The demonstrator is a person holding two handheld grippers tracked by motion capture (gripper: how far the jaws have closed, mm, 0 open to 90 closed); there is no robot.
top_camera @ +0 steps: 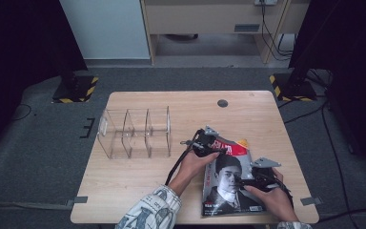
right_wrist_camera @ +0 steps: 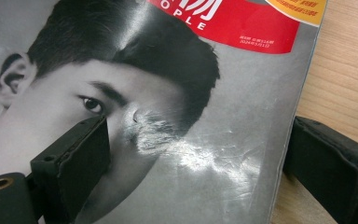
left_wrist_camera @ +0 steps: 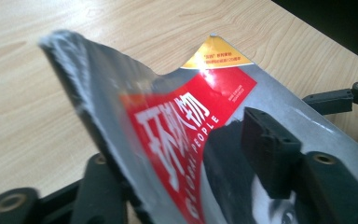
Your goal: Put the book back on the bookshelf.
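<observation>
2 claws on magazine (top_camera: 228, 183), left claw (top_camera: 208, 143) clenched on its lifted top corner, right claw (top_camera: 255, 181) released astride right edge.

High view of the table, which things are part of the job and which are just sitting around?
In the job:
magazine
left gripper, gripping the magazine's lifted corner
right gripper, at its right edge

Lying about:
clear divided organiser
table
</observation>
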